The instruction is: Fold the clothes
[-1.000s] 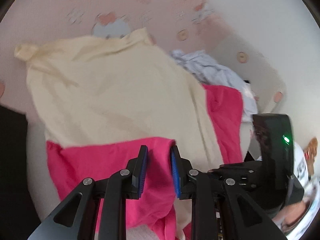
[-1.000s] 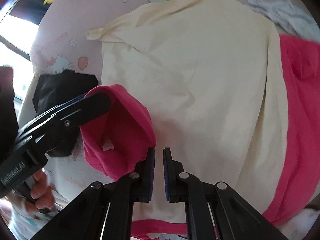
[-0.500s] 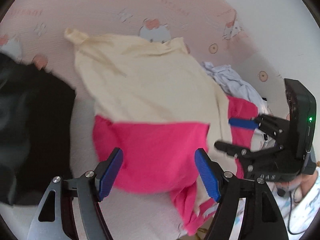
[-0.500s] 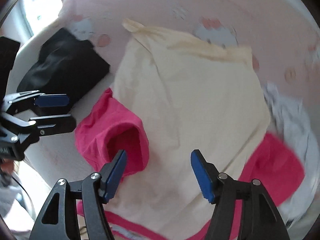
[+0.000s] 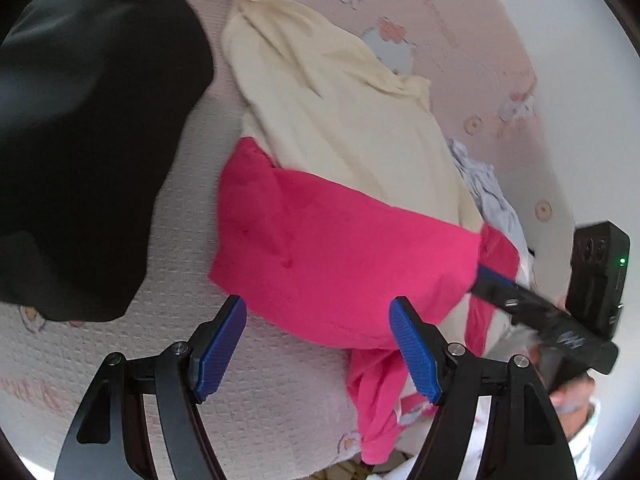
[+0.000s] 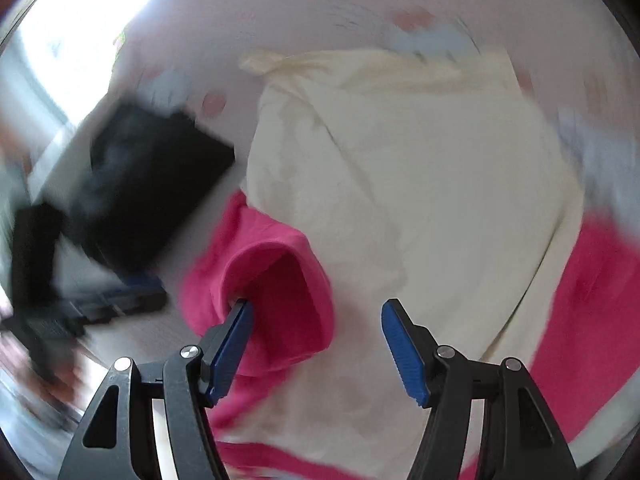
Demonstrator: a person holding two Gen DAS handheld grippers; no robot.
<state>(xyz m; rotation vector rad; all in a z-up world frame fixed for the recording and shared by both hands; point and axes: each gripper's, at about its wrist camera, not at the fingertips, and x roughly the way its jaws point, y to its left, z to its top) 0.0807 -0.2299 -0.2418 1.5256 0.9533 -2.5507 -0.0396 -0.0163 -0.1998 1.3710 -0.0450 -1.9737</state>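
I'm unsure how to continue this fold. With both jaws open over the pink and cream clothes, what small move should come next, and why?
Probably lower the left hand-held gripper onto the near edge of the bright pink cloth flap and close. That flap lies loosely across the cream fabric garment, and the jaws stand open around nothing.

We note a pale pink bedsheet (image 5: 280, 392) with cartoon prints filling the frame behind everything. Small round motifs (image 5: 543, 211) dot its right side. Upper left in the right wrist view, a bright window (image 6: 76, 36), blurred.
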